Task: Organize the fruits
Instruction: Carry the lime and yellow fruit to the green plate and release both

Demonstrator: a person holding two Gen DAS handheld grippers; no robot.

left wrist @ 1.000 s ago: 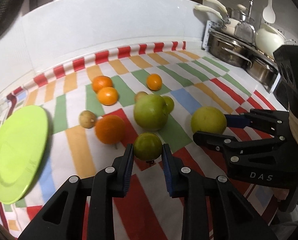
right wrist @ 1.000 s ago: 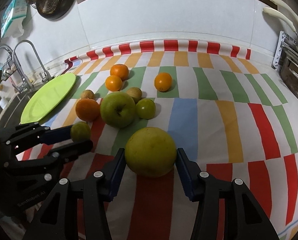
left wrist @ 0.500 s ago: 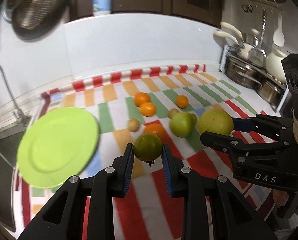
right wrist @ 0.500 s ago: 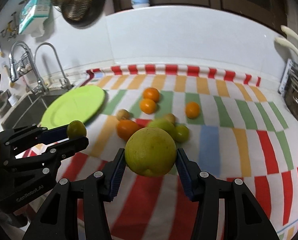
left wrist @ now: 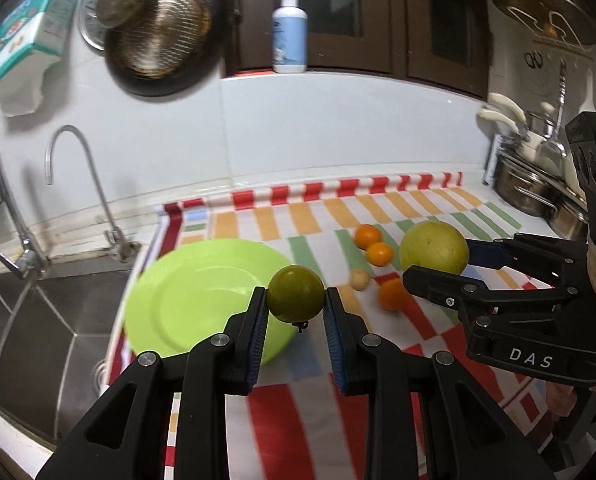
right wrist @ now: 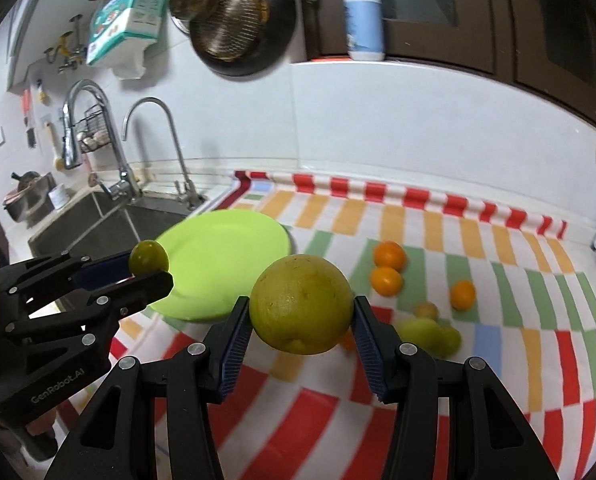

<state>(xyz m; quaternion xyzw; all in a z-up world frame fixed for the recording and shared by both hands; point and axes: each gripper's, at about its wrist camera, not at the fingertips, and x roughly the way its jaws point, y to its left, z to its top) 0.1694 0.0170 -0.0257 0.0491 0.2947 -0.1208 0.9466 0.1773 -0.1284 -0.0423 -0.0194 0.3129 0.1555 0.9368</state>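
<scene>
Left gripper (left wrist: 295,312): black two-finger tool, angled downward, its fingers (left wrist: 254,328) lined with blue ribbed pads and closed narrowly on a small dark-green fruit (left wrist: 295,298), which is carried clear of the tabletop. Right gripper (right wrist: 301,322): same build, likewise angled downward, its fingers (right wrist: 368,340) set wider apart and pressed against both sides of a large yellow-green fruit (right wrist: 301,304), also held in the air. In each wrist view the other gripper appears alongside, seen from the side with its load at the fingertips: the two tools are held side by side, near one another, pointing roughly the same way. A fingertip of the person's hand (left wrist: 560,402) shows beneath the right gripper's body.
</scene>
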